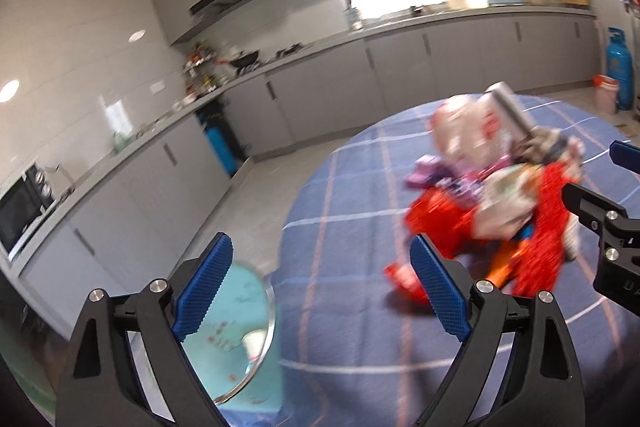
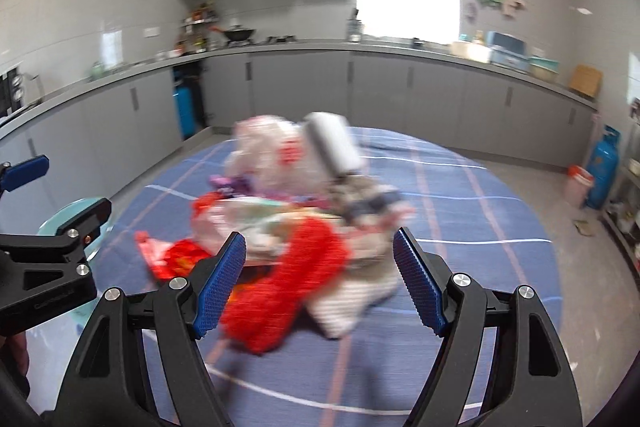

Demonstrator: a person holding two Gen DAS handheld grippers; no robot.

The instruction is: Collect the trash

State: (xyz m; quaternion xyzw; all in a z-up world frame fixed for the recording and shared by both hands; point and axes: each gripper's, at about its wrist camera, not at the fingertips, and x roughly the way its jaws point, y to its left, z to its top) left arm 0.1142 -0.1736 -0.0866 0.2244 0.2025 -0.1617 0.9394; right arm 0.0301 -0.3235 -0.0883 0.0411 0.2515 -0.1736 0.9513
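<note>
Left to right: we see a teal stool (image 1: 236, 327) beside the table, a white cup (image 1: 254, 343) on it. Left gripper (image 1: 320, 291) spread, nothing between the jaws. Trash pile (image 2: 288, 211) lies blurred mid blue checked tablecloth (image 2: 460, 187), contents unclear. Right gripper (image 2: 320, 279) spread, jaws empty, just short of the pile.
</note>
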